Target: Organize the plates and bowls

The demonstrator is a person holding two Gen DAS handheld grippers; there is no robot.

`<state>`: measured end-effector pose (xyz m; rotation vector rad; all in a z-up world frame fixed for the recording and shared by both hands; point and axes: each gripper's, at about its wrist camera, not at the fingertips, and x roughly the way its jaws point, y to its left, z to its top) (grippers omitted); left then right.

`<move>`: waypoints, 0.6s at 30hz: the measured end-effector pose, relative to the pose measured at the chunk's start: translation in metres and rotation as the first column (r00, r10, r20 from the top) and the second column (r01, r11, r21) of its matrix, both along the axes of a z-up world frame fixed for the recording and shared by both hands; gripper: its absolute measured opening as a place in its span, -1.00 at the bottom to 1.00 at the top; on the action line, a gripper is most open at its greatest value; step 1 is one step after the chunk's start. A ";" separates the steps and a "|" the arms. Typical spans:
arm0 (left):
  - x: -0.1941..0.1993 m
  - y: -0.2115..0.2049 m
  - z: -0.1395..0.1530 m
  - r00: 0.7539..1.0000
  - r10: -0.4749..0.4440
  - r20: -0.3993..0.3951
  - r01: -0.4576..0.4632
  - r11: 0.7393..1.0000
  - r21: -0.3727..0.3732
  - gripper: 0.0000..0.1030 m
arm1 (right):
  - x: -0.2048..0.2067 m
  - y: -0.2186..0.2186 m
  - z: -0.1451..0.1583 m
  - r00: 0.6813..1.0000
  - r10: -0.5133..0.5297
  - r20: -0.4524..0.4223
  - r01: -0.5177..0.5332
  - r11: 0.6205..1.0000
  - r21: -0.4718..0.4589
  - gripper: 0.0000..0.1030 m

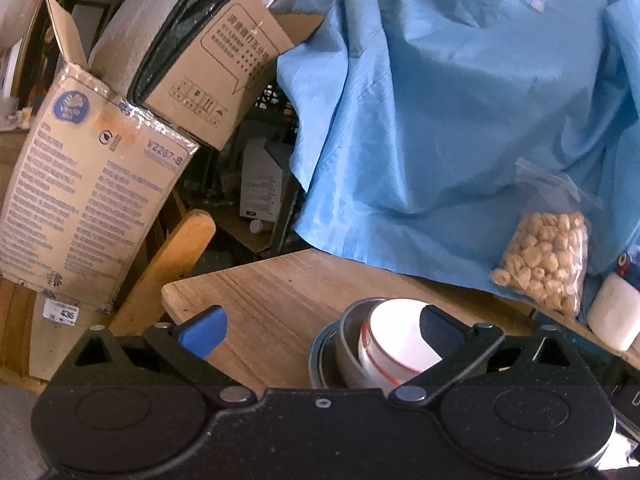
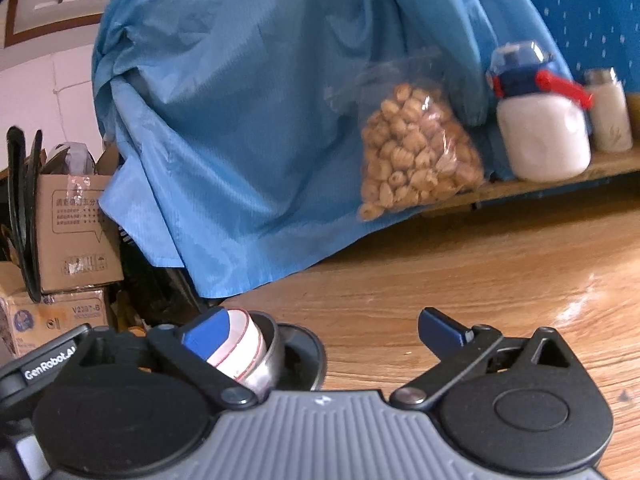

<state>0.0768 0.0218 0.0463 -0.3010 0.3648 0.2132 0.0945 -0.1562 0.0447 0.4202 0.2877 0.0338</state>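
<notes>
A white bowl with red rim lines (image 1: pixel 394 342) sits nested inside a metal bowl (image 1: pixel 349 350), which rests on a dark plate (image 1: pixel 318 354) on the wooden table (image 1: pixel 272 292). My left gripper (image 1: pixel 320 332) is open, its jaws wide apart; the stack lies just beyond its right finger and nothing is between the pads. In the right wrist view the same white bowl (image 2: pixel 244 342), metal bowl (image 2: pixel 268 360) and dark plate (image 2: pixel 306 354) lie behind the left finger of my right gripper (image 2: pixel 322 332), which is open and holds nothing.
A blue cloth (image 1: pixel 460 112) hangs over the table's far side, with a clear bag of snacks (image 2: pixel 416 152) leaning on it. A white jar with a blue and red lid (image 2: pixel 540 132) and a second jar (image 2: pixel 610 114) stand at the right. Cardboard boxes (image 1: pixel 84 192) crowd the left beyond the table's edge.
</notes>
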 end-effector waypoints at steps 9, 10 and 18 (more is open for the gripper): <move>-0.031 -0.015 -0.002 0.997 -0.071 -0.011 0.072 0.979 0.189 0.98 | -0.028 -0.004 -0.009 0.998 0.053 0.029 -0.052 0.998 -0.033 0.99; -0.034 -0.015 -0.003 0.997 -0.077 -0.012 0.077 0.978 0.194 0.98 | -0.031 -0.005 -0.010 0.998 0.051 0.027 -0.050 0.998 -0.040 0.99; -0.053 -0.019 -0.017 0.991 -0.130 -0.042 0.136 0.973 0.188 0.98 | -0.058 -0.006 -0.013 0.999 0.035 0.029 -0.031 0.992 -0.123 0.99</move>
